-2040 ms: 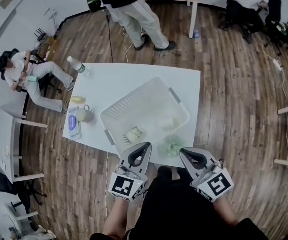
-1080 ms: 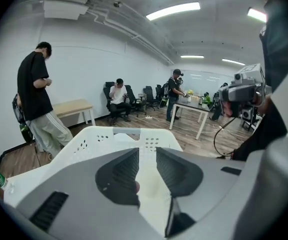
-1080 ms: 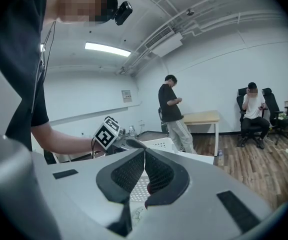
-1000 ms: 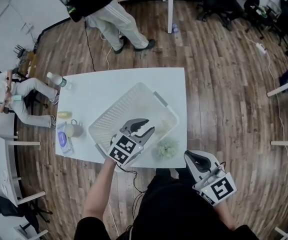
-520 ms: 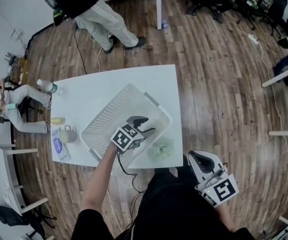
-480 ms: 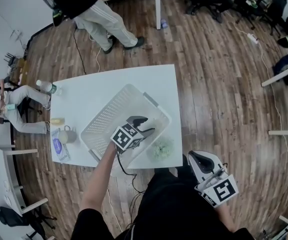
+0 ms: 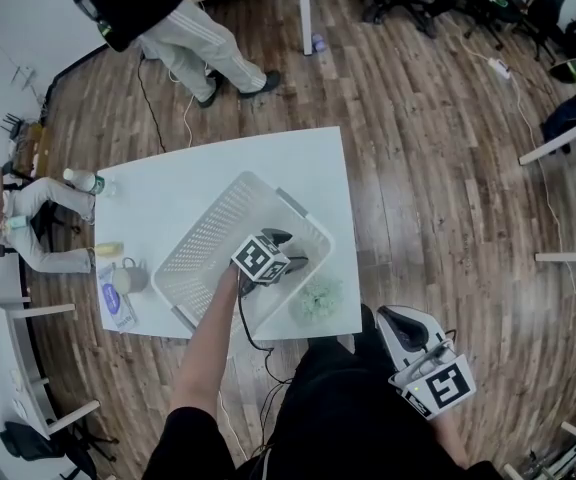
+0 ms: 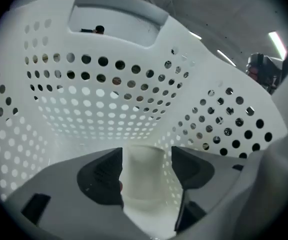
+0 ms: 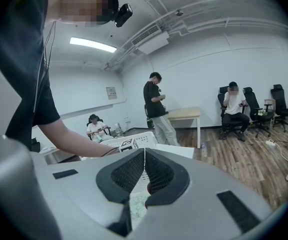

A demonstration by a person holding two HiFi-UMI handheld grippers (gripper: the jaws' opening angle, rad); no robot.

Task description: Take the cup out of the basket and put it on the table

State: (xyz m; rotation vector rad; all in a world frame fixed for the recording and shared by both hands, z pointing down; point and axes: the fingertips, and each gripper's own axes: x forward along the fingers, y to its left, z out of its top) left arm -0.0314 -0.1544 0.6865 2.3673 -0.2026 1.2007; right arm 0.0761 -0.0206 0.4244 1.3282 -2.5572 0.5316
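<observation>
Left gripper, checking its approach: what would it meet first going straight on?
The white cup, between the jaws of the left gripper, which have just been opening; beyond it, likely the basket wall.

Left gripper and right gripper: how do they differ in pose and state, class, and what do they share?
The left gripper reaches down into the white perforated plastic basket; the right gripper hangs beside the white table, outside it. The left's fingers have just been opening, a white cup between them; the right's are shut, empty. Both carry marker cubes.

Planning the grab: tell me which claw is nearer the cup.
Left. The left claw is in the basket, jaws just opened around the cup; the right claw hangs shut off the table's edge.
</observation>
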